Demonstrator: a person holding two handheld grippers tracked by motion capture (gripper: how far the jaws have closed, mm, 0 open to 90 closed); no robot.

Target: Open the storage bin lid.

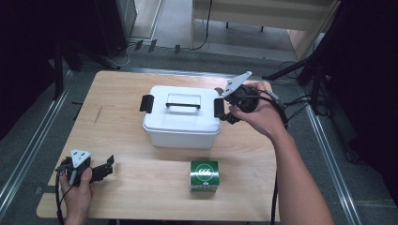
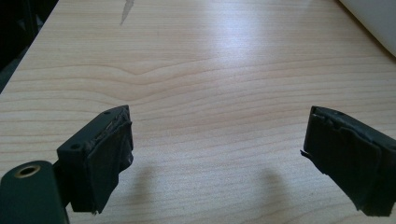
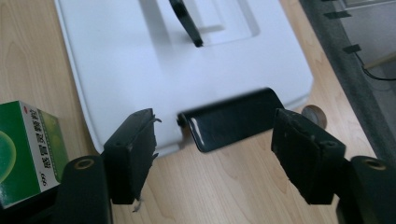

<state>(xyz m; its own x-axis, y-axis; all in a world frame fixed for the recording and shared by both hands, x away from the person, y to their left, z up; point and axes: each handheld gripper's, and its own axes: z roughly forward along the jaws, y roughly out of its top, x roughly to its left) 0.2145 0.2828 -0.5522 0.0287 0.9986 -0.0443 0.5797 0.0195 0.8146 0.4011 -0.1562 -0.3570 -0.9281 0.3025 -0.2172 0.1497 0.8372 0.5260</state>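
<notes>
White plastic box (image 1: 182, 117) sits mid-tabletop (image 1: 117, 140); right gripper (image 3: 215, 140), fingers (image 3: 133, 154) parted and empty, nears its black side latch (image 3: 231, 123), which it should straddle squarely before closing.

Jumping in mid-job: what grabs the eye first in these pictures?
The white lidded box at the table's middle, black latches on both ends and a black handle on top. The right gripper hangs at its right-end latch, jaws apart on either side of it, not pressing. A green carton stands nearer the person, and the left gripper rests open at the near left corner.
</notes>
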